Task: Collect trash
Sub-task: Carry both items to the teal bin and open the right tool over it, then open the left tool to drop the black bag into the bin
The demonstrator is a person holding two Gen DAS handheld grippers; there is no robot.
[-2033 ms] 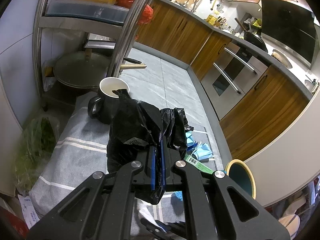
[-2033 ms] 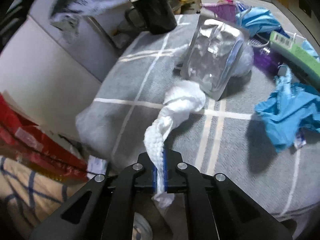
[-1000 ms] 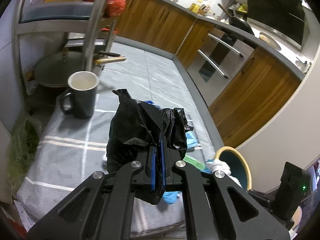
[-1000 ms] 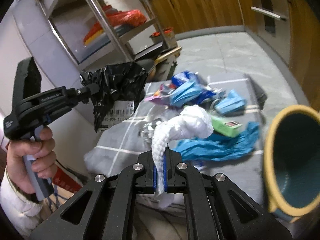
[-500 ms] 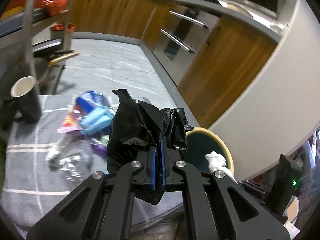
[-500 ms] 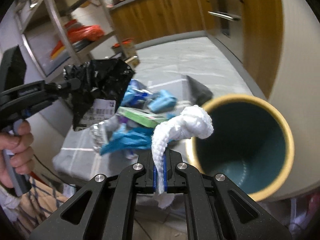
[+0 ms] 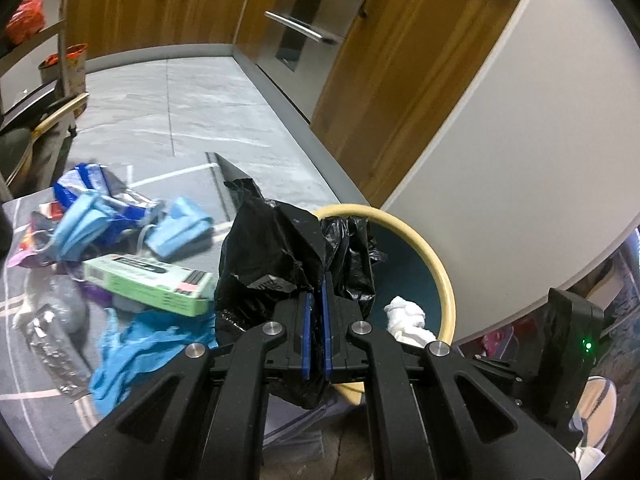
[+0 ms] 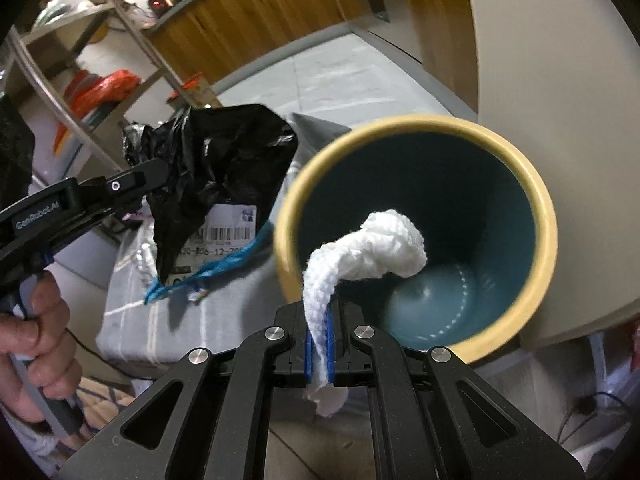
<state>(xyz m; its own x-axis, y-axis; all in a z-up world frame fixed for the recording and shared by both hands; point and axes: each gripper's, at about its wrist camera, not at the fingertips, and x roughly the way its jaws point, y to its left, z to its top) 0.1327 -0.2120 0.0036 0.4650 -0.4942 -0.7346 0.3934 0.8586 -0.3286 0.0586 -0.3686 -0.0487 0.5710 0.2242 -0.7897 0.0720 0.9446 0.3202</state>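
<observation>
My left gripper (image 7: 316,340) is shut on a crumpled black plastic bag (image 7: 268,264) and holds it at the left rim of the teal bin with a yellow rim (image 7: 444,280). My right gripper (image 8: 318,354) is shut on a twisted white tissue (image 8: 376,248) that hangs over the bin's open mouth (image 8: 460,248). The tissue also shows in the left wrist view (image 7: 406,316), over the bin. The black bag with a barcode label (image 8: 216,172) shows in the right wrist view, left of the bin.
More trash lies on the grey striped cloth (image 7: 36,368): a green box (image 7: 148,282), blue wrappers (image 7: 176,228), a blue rag (image 7: 136,344), a foil pouch (image 7: 52,340). A white wall (image 7: 520,160), wooden cabinets (image 7: 404,80) and a metal shelf (image 8: 100,80) surround the spot.
Both grippers have swung from the cloth toward the bin. The tissue now hangs over the bin's mouth, and the black bag has reached the bin's rim.
</observation>
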